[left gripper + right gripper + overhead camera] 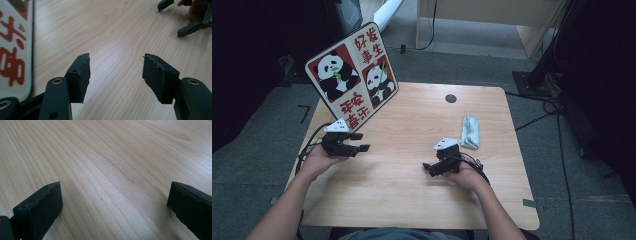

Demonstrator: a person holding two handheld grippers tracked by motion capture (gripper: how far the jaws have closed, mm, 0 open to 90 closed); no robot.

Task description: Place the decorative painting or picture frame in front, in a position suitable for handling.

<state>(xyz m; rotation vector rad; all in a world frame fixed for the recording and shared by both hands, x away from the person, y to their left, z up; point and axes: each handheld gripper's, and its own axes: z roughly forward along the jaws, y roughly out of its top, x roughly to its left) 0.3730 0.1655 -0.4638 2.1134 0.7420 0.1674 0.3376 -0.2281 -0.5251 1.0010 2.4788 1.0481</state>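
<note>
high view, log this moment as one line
left gripper: open, empty | right gripper: open, empty | panda board: propped by left gripper | cloth: untouched

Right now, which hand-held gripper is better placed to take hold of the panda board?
Left. The left hand-held gripper sits open right beside the panda board, whose edge shows in its own view. The right hand-held gripper, also open, is farther off, nearer the folded cloth.

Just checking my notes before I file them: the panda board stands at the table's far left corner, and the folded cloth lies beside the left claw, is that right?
Not quite: the folded cloth lies beside the right claw, not the left claw, as the high view shows. The panda board does stand at the far left corner of the table.
</note>
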